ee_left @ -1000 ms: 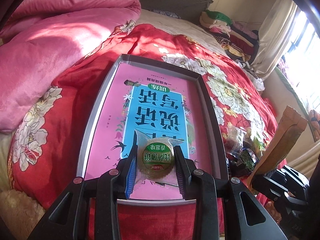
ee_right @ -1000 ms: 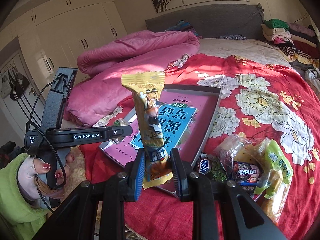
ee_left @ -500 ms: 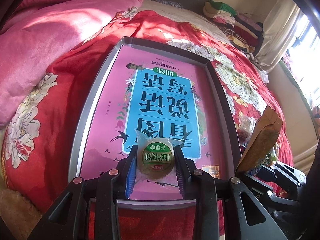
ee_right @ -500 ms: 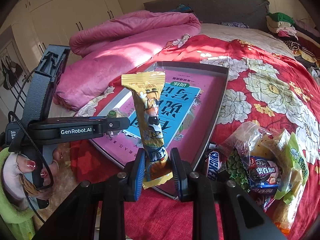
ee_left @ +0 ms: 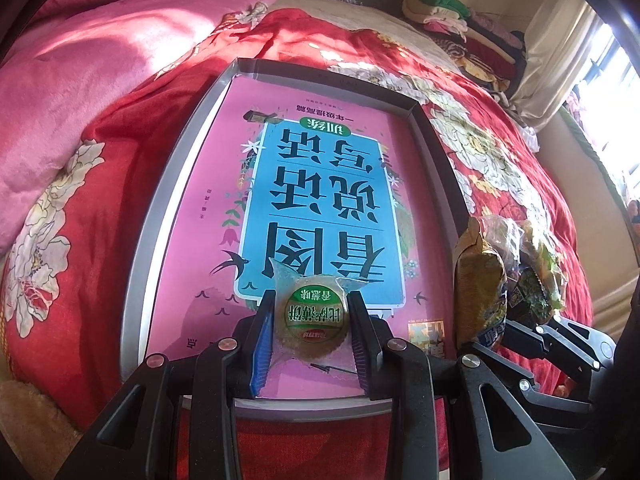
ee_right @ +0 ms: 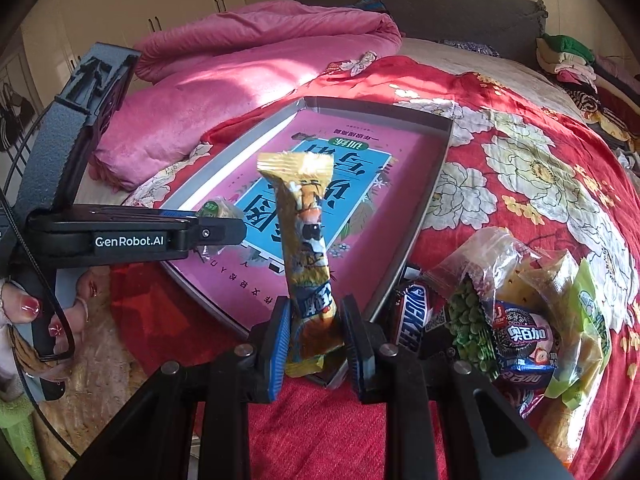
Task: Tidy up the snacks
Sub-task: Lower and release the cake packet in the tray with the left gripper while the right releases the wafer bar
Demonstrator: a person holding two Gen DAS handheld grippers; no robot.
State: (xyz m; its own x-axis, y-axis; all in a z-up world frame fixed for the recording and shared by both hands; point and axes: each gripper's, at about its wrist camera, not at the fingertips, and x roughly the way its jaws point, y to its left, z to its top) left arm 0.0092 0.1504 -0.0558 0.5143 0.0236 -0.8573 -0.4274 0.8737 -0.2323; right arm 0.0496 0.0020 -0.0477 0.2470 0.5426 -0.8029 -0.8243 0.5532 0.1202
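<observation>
My left gripper [ee_left: 312, 320] is shut on a round cracker pack [ee_left: 311, 320] with a green label in clear wrap, held just above the near end of a grey tray [ee_left: 140, 272]. A pink and blue book [ee_left: 320, 200] lines the tray. My right gripper [ee_right: 314, 328] is shut on the lower end of a long yellow snack bar [ee_right: 306, 248], which stands upright over the tray's [ee_right: 430, 208] near right corner. In the right wrist view the left gripper [ee_right: 218, 220] comes in from the left with the cracker pack [ee_right: 214, 210]. The yellow bar [ee_left: 478, 280] also shows at the tray's right side.
A heap of snacks lies on the red flowered bedspread [ee_right: 520, 160] right of the tray: a Snickers bar [ee_right: 412, 320], a bag of green peas [ee_right: 472, 320], a blue cookie pack [ee_right: 524, 340]. A pink quilt [ee_left: 100, 60] is bunched at the left. Folded clothes [ee_left: 460, 20] sit far right.
Both grippers have sunk toward the tray with their snacks still held. The tray looks larger and closer in both views, and the yellow bar has come nearer the tray's right rim.
</observation>
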